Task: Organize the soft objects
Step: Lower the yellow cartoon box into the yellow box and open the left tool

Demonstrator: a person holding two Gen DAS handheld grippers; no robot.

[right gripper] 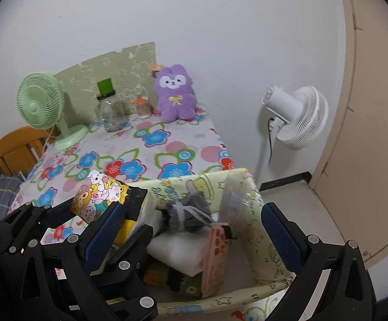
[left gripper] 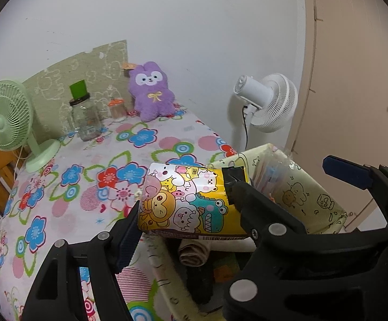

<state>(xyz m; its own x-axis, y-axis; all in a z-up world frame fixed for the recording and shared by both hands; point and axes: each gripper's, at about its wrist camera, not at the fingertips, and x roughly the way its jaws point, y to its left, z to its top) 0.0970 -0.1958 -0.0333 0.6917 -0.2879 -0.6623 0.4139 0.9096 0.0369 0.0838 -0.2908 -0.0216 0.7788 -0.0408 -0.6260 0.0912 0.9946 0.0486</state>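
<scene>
Two views are given. Left wrist view: the left gripper (left gripper: 184, 208) is clamped on a cartoon-print pack (left gripper: 188, 200), one finger on its left end, the other on its right end. The pack hangs over the left rim of a pale green fabric bin (left gripper: 314, 195), which stands at the near right edge of the worktop (left gripper: 92, 176) with its floral cloth. A rolled cloth (left gripper: 194, 252) lies inside the bin below the pack. On the far side stand a purple plush (left gripper: 152, 91), a glass jar (left gripper: 84, 119) and a green fan (left gripper: 5, 116). A white fan (left gripper: 270, 103) stands on the floor to the right.

Right wrist view: the right gripper (right gripper: 191, 234) has its fingers apart, spanning the bin (right gripper: 260, 227) interior with nothing between the pads. The pack (right gripper: 99, 196) sits at the bin's left rim in the left gripper (right gripper: 130, 227). Inside the bin lie a grey bundle (right gripper: 188, 211), a white block (right gripper: 178, 248) and a pink packet (right gripper: 216, 254). The plush (right gripper: 175, 93) sits far back against the wall.
</scene>
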